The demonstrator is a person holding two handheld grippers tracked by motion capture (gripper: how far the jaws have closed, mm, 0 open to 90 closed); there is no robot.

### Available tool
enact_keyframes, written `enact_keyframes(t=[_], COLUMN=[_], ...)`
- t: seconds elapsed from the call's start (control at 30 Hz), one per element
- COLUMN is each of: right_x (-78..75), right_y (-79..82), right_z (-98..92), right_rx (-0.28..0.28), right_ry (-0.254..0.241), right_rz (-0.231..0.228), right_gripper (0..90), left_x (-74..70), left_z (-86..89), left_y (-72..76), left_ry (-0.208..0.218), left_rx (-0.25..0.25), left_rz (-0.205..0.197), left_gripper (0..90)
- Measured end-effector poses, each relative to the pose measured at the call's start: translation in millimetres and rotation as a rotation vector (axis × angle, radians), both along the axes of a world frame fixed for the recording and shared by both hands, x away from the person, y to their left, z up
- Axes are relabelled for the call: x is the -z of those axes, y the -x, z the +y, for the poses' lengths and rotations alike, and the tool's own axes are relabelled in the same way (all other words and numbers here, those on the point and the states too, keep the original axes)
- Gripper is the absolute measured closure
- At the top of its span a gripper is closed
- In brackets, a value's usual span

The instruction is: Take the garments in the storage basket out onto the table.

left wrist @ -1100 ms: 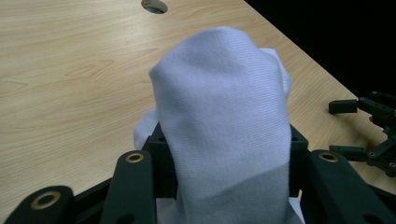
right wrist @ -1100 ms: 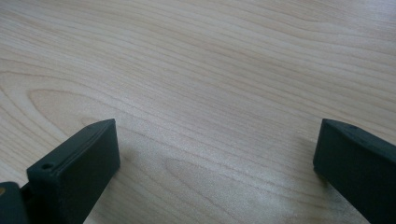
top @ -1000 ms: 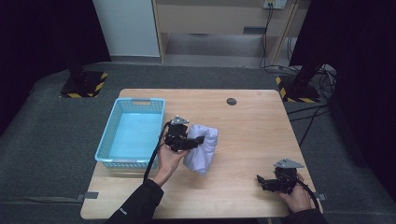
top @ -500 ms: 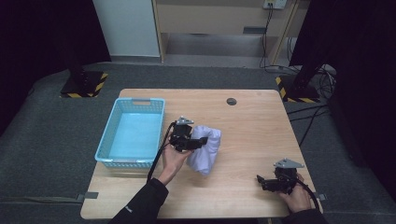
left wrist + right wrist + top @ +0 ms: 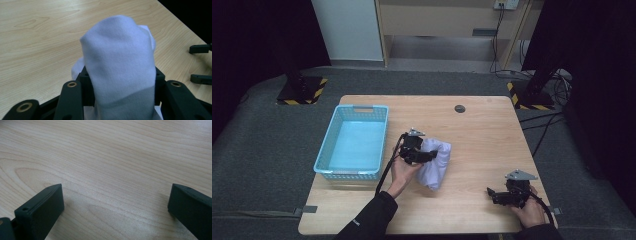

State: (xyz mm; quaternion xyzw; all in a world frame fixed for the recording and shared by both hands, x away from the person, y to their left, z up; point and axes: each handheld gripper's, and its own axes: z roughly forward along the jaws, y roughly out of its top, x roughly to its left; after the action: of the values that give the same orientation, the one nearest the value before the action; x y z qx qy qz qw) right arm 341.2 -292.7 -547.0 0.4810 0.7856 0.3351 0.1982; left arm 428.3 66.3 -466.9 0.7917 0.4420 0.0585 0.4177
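A white knitted cloth (image 5: 435,161), bunched and folded on itself, lay near the middle of the wooden table (image 5: 482,135), just right of a light-blue plastic basket (image 5: 354,141). The left gripper (image 5: 428,156) was clamped on its near edge; the left gripper view showed a ribbed fold of the cloth (image 5: 120,70) rising between the two black jaws, pinched low at its base, with more fabric spilling loose behind it. The person's left hand (image 5: 404,171) held the tool at the cloth's left side, the dark sleeve (image 5: 372,220) reaching in from the bottom edge of the table.

Well apart, at the near right corner, the right gripper (image 5: 492,194) rested low over bare wood, its jaws spread wide with nothing between them, as the right gripper view (image 5: 112,202) confirmed. A small dark round fitting (image 5: 459,108) sat near the far edge of the table.

The work in hand appeared to be moving the cloth toward the basket, which stood empty. The hold looked to take only one fold of the bundle, so a lift might have let the rest unfurl and trail across the table, or catch on the basket's rim on the way over. A quick swing could also have pulled the soft knit out of the jaws, since the fabric offered little to bite on.
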Motion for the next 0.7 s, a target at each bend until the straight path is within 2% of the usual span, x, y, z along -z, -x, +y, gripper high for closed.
enact_keyframes(t=[0.3,0.43,0.6,0.7], right_x=[0.0,0.0,0.0,0.0], right_y=[0.0,0.0,0.1,0.0], right_z=[0.1,0.1,0.1,0.1], right_rx=[0.0,0.0,0.0,0.0], right_ry=[0.001,0.001,0.001,0.0], right_rz=[0.0,0.0,0.0,0.0], right_gripper=[0.7,0.7,0.7,0.7], left_x=[7.4,11.4,15.8,18.2], left_z=[-3.4,-4.0,-6.1,-7.9], left_y=[-2.5,-4.3,-6.3,-7.4], left_ry=[0.001,0.006,0.02,0.032], left_rx=[-0.003,-0.001,0.003,0.014], left_rz=[0.01,0.021,0.048,0.078], left_gripper=[51.4,48.2,38.4,24.0])
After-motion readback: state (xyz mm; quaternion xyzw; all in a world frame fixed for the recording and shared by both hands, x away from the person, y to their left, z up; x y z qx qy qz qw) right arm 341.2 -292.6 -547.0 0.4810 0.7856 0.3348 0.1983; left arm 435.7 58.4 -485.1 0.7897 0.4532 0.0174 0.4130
